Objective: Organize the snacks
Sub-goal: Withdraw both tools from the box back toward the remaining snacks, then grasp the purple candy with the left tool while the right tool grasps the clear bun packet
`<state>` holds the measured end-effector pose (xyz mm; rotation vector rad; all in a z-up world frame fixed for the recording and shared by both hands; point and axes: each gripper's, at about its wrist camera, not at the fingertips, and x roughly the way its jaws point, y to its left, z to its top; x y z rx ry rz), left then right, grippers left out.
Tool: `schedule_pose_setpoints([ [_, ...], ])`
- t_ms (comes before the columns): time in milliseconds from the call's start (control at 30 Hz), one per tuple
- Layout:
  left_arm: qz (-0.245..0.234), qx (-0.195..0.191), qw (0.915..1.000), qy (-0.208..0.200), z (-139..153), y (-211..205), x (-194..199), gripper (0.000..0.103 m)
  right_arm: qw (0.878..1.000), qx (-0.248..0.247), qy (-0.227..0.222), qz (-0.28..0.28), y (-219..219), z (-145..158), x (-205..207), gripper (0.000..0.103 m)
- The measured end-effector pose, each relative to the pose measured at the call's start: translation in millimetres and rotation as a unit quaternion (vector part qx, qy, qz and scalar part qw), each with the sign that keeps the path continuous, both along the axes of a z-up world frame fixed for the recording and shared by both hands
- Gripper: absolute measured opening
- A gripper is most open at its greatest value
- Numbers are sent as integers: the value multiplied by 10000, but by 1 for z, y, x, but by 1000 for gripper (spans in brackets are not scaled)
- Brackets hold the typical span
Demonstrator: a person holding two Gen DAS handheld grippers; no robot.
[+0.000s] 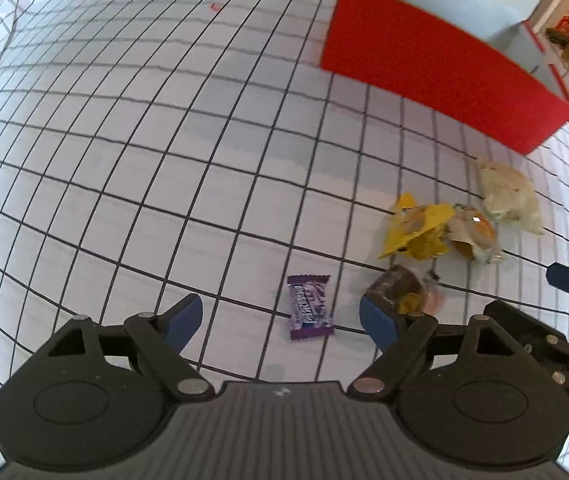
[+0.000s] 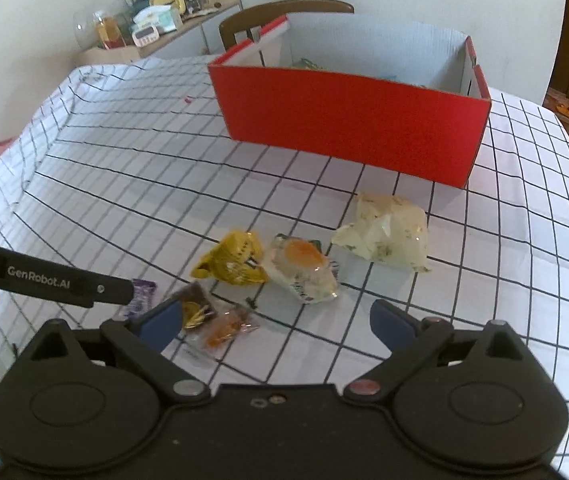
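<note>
Several wrapped snacks lie on the checked tablecloth. A purple candy (image 1: 310, 306) lies between the fingers of my open left gripper (image 1: 280, 318). A brown snack (image 1: 398, 289) sits by its right fingertip. A yellow packet (image 1: 418, 230), an orange-centred clear packet (image 1: 474, 236) and a pale packet (image 1: 508, 192) lie further right. My right gripper (image 2: 278, 322) is open and empty above the cloth. The brown snack (image 2: 196, 306), the yellow packet (image 2: 234, 260), the orange-centred packet (image 2: 304, 270) and the pale packet (image 2: 384, 232) lie ahead of it. The red box (image 2: 348, 124) stands open behind.
The red box (image 1: 436, 64) stands at the back right in the left wrist view. The left tool's arm (image 2: 52, 278) crosses the lower left. A wooden chair (image 2: 280, 16) and a cluttered side table (image 2: 156, 16) stand beyond the table's far edge.
</note>
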<state>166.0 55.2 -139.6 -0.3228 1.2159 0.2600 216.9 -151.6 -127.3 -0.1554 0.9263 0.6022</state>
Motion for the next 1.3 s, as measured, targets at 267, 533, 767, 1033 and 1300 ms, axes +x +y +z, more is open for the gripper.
schedule_pose_setpoints([
  [267, 195, 120, 9996, 183, -19, -4, 8, 85, 9994, -297, 38, 172, 10, -18, 20, 87],
  [533, 282, 163, 9992, 223, -26, -5, 13, 70, 9986, -441, 107, 278, 21, -27, 36, 74],
  [767, 238, 271, 9992, 166, -23, -8, 11, 53, 9981, -506, 121, 336, 29, -31, 41, 61],
  [1033, 68, 298, 9995, 57, -21, -14, 10, 23, 9982, -519, 144, 260, 28, -33, 43, 42],
  [1300, 158, 47, 9999, 1, -20, -6, 8, 18, 9991, -343, 235, 70, 19, -30, 36, 40],
])
